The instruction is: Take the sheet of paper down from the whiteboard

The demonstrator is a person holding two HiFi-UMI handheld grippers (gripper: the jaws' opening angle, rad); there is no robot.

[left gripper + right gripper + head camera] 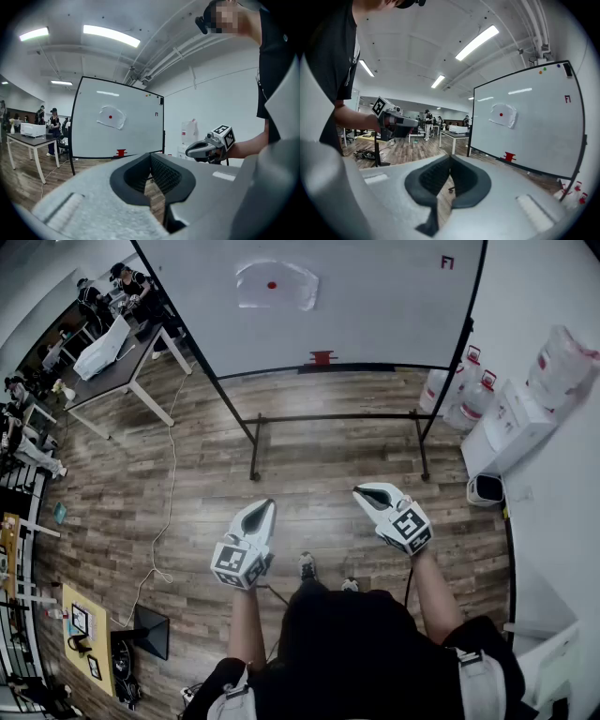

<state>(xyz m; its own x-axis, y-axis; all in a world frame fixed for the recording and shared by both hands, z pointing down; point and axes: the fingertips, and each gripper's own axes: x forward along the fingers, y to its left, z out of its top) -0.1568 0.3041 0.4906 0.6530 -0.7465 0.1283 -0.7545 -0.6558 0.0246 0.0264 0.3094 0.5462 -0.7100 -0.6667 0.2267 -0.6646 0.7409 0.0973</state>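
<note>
A crumpled white sheet of paper [275,285] hangs on the whiteboard [375,315], pinned by a red round magnet [272,284]. The paper [111,117] also shows in the left gripper view, and the paper [503,114] in the right gripper view. Both grippers are held out in front of the person, well short of the board. My left gripper [266,509] is shut with nothing between its jaws. My right gripper [364,493] is shut and empty too. Each gripper shows in the other's view: the right gripper [199,150] and the left gripper [405,122].
A red eraser [322,357] sits on the board's tray. The board's black frame legs [255,451] stand on the wood floor. Water bottles [459,390] and white boxes [511,423] stand at the right. A table [117,371] and people are at the far left; a cable [169,493] trails across the floor.
</note>
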